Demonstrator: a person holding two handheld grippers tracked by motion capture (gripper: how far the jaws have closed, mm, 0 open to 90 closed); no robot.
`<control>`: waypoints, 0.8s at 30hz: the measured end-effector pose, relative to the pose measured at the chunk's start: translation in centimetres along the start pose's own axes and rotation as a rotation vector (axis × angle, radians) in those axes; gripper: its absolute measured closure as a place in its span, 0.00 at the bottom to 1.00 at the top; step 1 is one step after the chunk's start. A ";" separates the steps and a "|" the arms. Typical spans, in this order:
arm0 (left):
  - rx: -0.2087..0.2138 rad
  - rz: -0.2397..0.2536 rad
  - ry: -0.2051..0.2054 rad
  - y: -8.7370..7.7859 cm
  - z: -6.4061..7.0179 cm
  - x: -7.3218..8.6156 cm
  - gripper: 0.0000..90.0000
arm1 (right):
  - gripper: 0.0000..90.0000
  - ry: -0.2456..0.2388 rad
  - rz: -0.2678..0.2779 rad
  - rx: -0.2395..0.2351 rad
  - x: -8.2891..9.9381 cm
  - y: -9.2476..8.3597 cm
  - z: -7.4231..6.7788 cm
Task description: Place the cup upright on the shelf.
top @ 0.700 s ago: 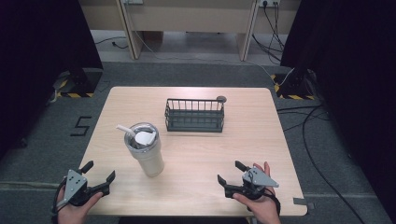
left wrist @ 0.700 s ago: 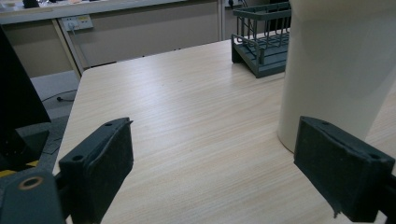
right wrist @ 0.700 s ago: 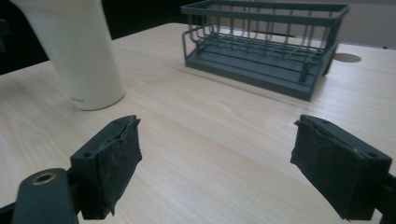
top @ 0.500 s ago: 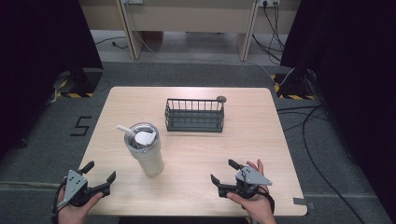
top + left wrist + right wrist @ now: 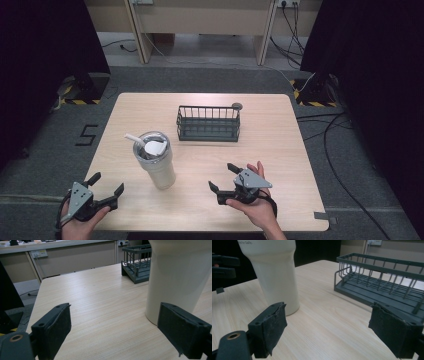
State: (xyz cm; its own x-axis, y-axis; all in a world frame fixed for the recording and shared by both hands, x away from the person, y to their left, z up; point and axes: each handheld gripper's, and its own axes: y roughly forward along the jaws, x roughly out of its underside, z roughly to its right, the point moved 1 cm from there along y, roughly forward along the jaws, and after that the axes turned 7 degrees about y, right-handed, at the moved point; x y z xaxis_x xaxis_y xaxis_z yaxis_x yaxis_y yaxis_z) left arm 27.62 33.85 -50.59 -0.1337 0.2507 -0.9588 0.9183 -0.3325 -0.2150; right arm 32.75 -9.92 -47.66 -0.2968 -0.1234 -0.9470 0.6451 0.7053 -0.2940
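The right gripper [image 5: 223,178] hovers near the table's [image 5: 280,150] front edge, right of the middle, its jaws spread wide and holding nothing. The left gripper [image 5: 106,184] hangs at the front left corner, jaws likewise spread and empty. Both point toward the tumbler [image 5: 156,162], which stands upright between them, a little left of the table's middle and well apart from either.

The tumbler looks like a stiff, smooth-walled insulated cup with a metal rim and a straw [image 5: 134,139] poking from a lid; its cream wall tapers to a narrower base. I judge it slippery and fairly heavy if full, and top-heavy enough to tip, so the pads should close squarely on the narrower lower body, not on the rim or straw.

In the right gripper view small dark print at the tumbler's top [image 5: 248,243] ends in "for Daily."

A wire basket [image 5: 208,123] sits behind it, toward the back edge.
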 end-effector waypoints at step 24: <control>0.008 0.002 0.006 0.1 0.2 -0.1 0.12 | 0.15 -0.040 -0.011 -0.119 -2.3 6.6 -3.4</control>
State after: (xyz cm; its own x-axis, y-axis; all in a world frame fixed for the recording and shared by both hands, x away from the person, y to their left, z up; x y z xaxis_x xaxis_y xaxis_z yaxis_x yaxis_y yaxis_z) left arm 27.66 33.63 -50.57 -0.1298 0.2558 -0.9580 0.9157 -0.3398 -0.2148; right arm 35.33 -2.62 -47.00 -0.2734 -0.1582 -0.9488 0.5531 0.7811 -0.2896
